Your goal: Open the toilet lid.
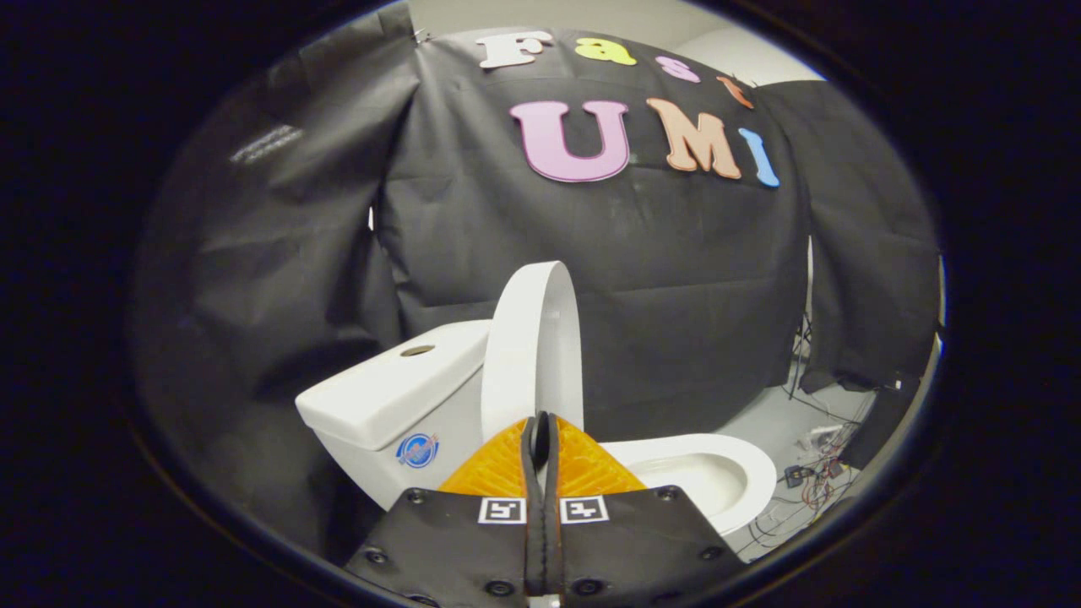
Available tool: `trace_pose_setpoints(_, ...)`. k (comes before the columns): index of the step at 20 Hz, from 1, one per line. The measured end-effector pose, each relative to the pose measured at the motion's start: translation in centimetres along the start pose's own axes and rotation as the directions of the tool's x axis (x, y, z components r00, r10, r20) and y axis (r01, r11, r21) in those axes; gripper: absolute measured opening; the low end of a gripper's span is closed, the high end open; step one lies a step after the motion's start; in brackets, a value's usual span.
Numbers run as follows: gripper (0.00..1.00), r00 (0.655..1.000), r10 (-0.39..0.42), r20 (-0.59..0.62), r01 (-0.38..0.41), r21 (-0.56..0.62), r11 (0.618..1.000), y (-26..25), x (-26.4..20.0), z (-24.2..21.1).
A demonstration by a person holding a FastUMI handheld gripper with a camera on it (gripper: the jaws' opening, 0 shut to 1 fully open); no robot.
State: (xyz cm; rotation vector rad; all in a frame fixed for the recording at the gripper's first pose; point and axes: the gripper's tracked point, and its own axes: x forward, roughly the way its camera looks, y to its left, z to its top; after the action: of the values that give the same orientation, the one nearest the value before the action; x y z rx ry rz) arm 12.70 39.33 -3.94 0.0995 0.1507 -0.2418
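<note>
Since the toilet lid now stands raised, near upright and edge-on just ahead of my fingertips, I rate the task as essentially done. Lid sits between the cistern on one side and the open bowl on the other; whether it actually leans on the cistern or merely stands close to it, I can't tell from this angle. Bowl rim and basin are exposed, nothing covering them. I can't separate a seat ring from the lid, so whether one or both are lifted stays unconfirmed.

Gripper: fingers pressed together, tip to tip, nothing caught between them. Tips overlap the lid's lower edge in the view, but contact vs. a small gap is not readable.

Remaining, in my judgement: confirm the lid stays up by itself, then back off. Risk item: if it is short of its balance point, it could drop back onto the bowl once unsupported.

Surroundings: flush button on cistern top, round sticker on its front. Cables and small electronics on the floor beyond the bowl, well apart from the work area. Black cloth wall behind.
</note>
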Motion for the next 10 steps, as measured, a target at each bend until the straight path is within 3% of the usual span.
trace_pose_setpoints(10,0.01,1.0,-0.004,0.012,0.005,-0.076,0.997,4.2,0.3,-0.7)
